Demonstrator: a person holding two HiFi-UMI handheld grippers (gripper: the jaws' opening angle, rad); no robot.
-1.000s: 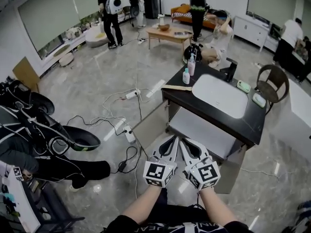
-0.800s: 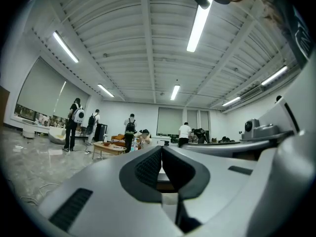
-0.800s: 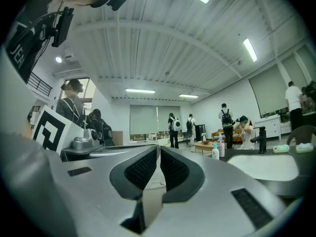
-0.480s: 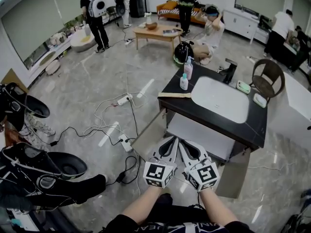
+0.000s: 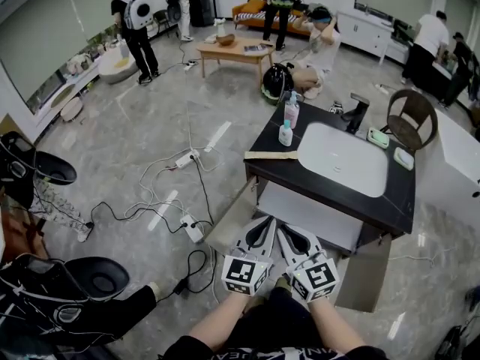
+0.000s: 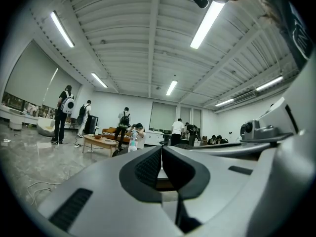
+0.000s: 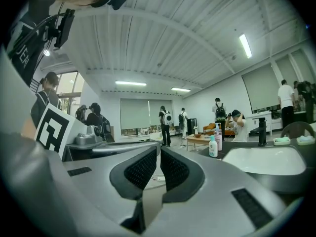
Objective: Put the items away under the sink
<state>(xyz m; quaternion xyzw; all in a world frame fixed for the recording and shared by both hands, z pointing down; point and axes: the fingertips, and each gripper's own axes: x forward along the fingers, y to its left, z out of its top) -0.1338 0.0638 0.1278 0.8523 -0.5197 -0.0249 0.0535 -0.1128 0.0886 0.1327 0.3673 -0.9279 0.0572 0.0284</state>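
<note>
Lower centre of the head view: left gripper (image 5: 265, 223) and right gripper (image 5: 286, 226) side by side, tips pointing up-frame toward the open cabinet (image 5: 311, 210) under the sink. Left gripper view: jaws pressed together, nothing between. Right gripper view: jaws closed to a hairline slit, likewise empty.

Right of centre: dark counter (image 5: 390, 201) with white basin (image 5: 341, 160). Items sit on the counter top:
- tall pink bottle (image 5: 292, 111) and small white bottle (image 5: 286, 134), just beside each other at the upper-left corner
- flat wooden piece (image 5: 270, 155) along the left edge
- black faucet (image 5: 358, 113) above the basin
- two green dishes (image 5: 377, 136) at its right

Cabinet doors (image 5: 231, 217) stand open below (one swung out to each side). Cables (image 5: 176, 193) and power strips lie on the floor, left of centre.
</note>
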